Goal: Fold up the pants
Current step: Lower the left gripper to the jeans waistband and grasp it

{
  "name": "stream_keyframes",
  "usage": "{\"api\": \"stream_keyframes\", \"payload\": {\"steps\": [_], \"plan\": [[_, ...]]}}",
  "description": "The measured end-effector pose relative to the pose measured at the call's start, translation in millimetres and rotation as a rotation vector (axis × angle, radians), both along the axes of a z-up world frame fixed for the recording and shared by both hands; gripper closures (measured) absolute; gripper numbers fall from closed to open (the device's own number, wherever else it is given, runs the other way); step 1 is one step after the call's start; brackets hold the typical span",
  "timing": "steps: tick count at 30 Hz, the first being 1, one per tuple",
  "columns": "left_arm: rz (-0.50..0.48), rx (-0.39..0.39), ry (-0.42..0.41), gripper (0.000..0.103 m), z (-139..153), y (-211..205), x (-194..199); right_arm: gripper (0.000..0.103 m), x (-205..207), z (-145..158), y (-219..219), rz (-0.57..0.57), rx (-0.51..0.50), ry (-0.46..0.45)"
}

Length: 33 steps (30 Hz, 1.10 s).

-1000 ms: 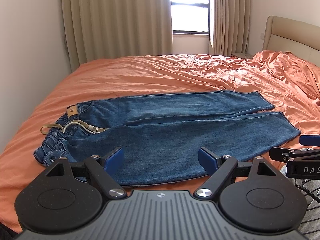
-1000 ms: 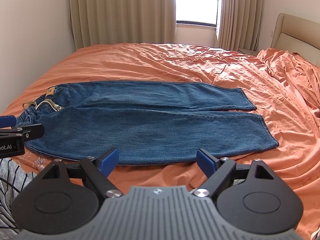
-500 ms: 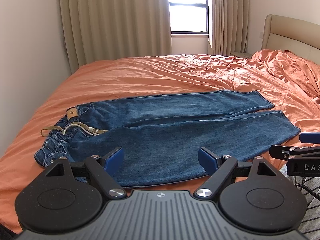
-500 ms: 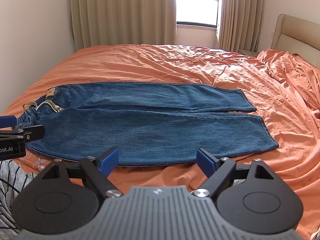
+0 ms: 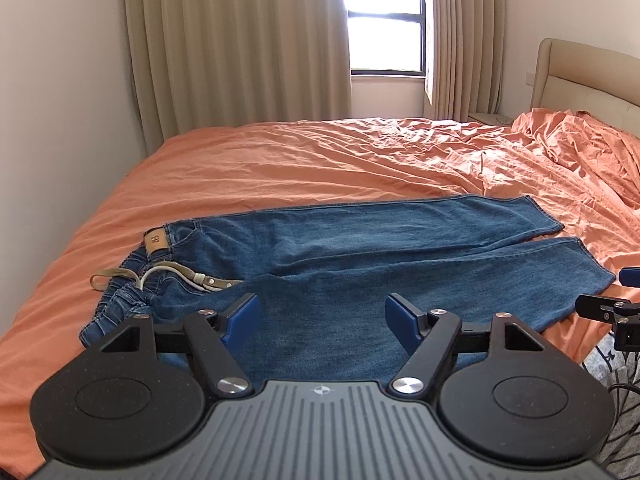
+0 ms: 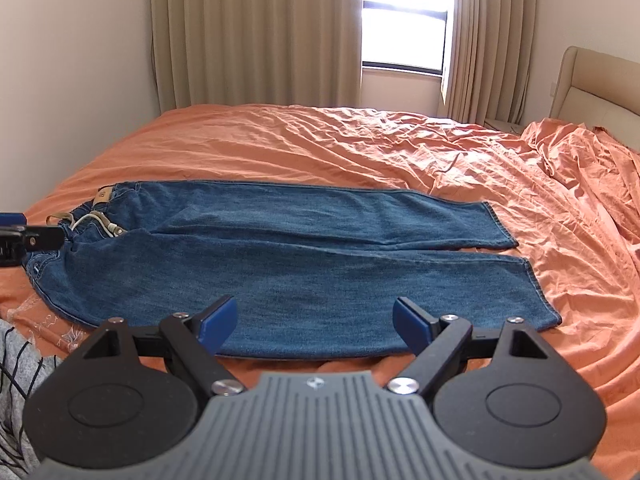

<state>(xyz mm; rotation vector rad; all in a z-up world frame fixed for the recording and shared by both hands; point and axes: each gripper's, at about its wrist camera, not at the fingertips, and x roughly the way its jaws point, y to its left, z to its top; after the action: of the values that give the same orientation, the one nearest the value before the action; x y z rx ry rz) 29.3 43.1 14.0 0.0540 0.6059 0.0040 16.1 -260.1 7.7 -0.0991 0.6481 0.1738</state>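
Observation:
Blue jeans point(image 5: 360, 264) lie flat across the orange bed, waistband with a tan drawstring point(image 5: 176, 276) at the left, leg hems at the right; they also show in the right wrist view point(image 6: 304, 256). My left gripper point(image 5: 322, 316) is open and empty above the near leg, close to the waist end. My right gripper point(image 6: 314, 320) is open and empty above the near edge of the near leg, toward the hem end. Each gripper shows at the edge of the other's view: the right one point(image 5: 612, 308), the left one point(image 6: 24, 236).
The orange bedsheet point(image 5: 320, 160) is wrinkled, bunched at the right by a beige headboard point(image 5: 580, 76). Beige curtains point(image 5: 240, 40) and a bright window point(image 5: 384, 40) stand behind the bed. A wall runs along the left side. Striped grey cloth point(image 6: 16, 360) lies at the near left.
Both grippers have moved forward and a little closer to the jeans; the pants look larger and nearer. Both stay open and empty. The jeans have not moved.

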Motion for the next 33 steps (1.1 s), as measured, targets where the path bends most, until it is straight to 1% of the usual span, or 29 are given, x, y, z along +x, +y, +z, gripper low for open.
{"api": "stream_keyframes", "payload": {"steps": [1,2,3,4,5,6,7,8,9,10,12,14,17,18,19,21,23,25,27,31,33], "plan": [[-0.003,-0.007,0.001,0.031,2,8,5,0.022,4,0,-1,0.008,-0.003,-0.018],[-0.001,-0.014,0.008,0.034,4,16,12,0.022,10,-1,-3,0.012,-0.009,-0.033],[0.004,-0.021,0.018,0.04,5,25,18,0.023,16,-2,-4,0.019,-0.013,-0.047],[0.007,-0.029,0.022,0.044,7,35,25,0.027,22,-4,-6,0.032,-0.012,-0.054],[0.005,-0.041,0.028,0.046,7,45,32,0.035,30,-6,-9,0.038,-0.009,-0.048],[0.003,-0.053,0.037,0.054,7,56,40,0.039,40,-10,-11,0.044,0.001,-0.04],[0.004,-0.067,0.048,0.062,7,67,47,0.048,48,-13,-14,0.047,0.012,-0.034],[0.008,-0.085,0.055,0.064,7,81,55,0.054,58,-19,-17,0.048,0.025,-0.02],[0.021,-0.103,0.056,0.066,8,96,61,0.058,67,-23,-19,0.046,0.034,-0.007],[0.043,-0.117,0.057,0.066,8,111,68,0.064,77,-29,-22,0.039,0.041,0.007],[0.091,-0.134,0.062,0.067,8,144,80,0.064,94,-40,-26,0.016,0.038,0.038],[0.115,-0.148,0.066,0.067,7,173,93,0.063,107,-48,-28,0.002,0.042,0.056],[0.118,-0.174,0.098,0.065,-2,219,117,0.063,127,-59,-24,-0.004,0.047,0.074],[0.117,-0.18,0.11,0.062,-8,232,125,0.063,133,-62,-22,-0.002,0.049,0.077],[0.114,-0.2,0.128,0.057,-15,245,133,0.063,139,-64,-18,0.001,0.047,0.081],[0.097,-0.279,0.172,0.053,-35,272,152,0.063,151,-69,-11,0.007,0.038,0.088],[0.116,-0.332,0.194,0.053,-57,294,169,0.063,162,-74,-2,0.013,0.024,0.093],[0.122,-0.358,0.238,0.053,-80,310,185,0.063,173,-79,4,0.015,0.015,0.102],[0.127,-0.407,0.295,0.053,-104,328,199,0.063,182,-84,9,0.012,0.004,0.11],[0.127,-0.492,0.366,0.052,-137,350,212,0.063,198,-96,13,-0.008,-0.041,0.121],[0.103,-0.548,0.402,0.052,-150,358,214,0.063,206,-104,9,-0.04,-0.049,0.135]]}}
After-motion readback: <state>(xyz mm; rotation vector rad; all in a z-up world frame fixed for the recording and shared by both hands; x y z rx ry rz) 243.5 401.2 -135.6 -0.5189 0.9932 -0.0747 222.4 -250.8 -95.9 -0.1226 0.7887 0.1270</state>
